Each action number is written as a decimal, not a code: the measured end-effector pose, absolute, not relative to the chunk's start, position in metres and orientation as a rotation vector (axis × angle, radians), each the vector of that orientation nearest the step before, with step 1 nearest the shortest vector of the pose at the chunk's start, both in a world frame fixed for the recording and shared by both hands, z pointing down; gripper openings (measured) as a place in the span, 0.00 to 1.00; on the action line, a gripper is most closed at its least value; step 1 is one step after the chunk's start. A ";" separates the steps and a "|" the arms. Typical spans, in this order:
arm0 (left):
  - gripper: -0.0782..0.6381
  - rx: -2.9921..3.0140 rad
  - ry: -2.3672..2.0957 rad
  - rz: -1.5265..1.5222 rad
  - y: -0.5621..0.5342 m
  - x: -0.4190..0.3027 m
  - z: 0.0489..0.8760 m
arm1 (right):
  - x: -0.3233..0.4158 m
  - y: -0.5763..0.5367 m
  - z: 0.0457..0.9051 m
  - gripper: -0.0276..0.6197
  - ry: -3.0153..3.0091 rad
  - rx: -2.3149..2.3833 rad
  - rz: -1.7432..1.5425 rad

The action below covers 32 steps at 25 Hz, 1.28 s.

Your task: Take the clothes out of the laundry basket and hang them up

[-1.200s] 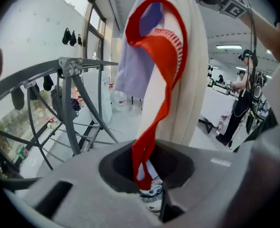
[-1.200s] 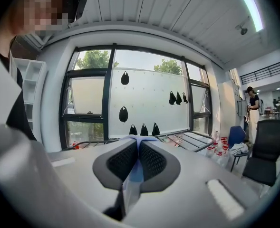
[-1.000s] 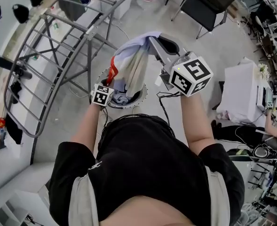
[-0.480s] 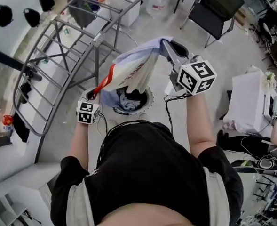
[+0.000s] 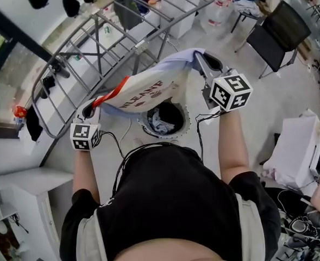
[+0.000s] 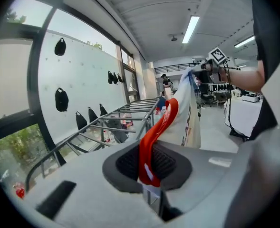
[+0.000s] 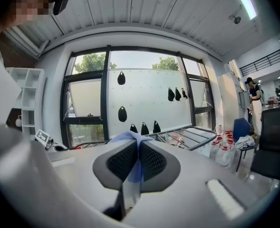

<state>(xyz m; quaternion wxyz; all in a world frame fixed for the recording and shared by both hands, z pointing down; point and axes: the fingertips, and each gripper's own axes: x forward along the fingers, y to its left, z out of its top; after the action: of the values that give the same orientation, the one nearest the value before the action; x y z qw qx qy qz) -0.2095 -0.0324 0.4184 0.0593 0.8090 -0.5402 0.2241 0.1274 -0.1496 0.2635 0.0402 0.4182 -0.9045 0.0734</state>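
Shirt (image 5: 149, 88) stretched between grippers above laundry basket (image 5: 188, 125), beside drying rack (image 5: 102, 39); left gripper (image 5: 90, 110) jaws clamped on red trim (image 5: 112, 95), right gripper (image 5: 200, 60) jaws clamped on pale blue edge (image 7: 132, 139)

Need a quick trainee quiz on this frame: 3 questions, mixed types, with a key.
1. True or false: the laundry basket is empty.
2. Where is the printed garment?
A. Draped over the drying rack
B. Stretched between the left gripper and the right gripper, above the basket
C. Lying on the floor
3. Fill in: the left gripper is shut on the garment's ___ trim.

Key
1. False: clothes lie inside it.
2. B.
3. Red. The right gripper is shut on a light-blue part.
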 end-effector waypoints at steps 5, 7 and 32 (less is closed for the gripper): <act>0.14 2.369 -1.871 0.625 -0.004 -0.255 0.369 | 0.085 -0.159 0.262 0.07 -2.846 1.084 0.186; 0.14 2.324 -1.969 0.588 0.009 -0.277 0.351 | 0.061 -0.162 0.260 0.07 -2.877 0.996 0.166; 0.15 1.700 -2.571 0.778 0.098 -0.528 0.217 | -0.258 -0.189 0.199 0.07 -2.993 0.430 -0.159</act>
<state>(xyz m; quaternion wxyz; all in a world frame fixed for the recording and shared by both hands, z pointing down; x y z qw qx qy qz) -0.5278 0.0982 0.2166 -0.0184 0.5346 -0.8087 0.2447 -0.2577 -0.1889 0.1995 0.0566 0.1416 -0.9869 -0.0525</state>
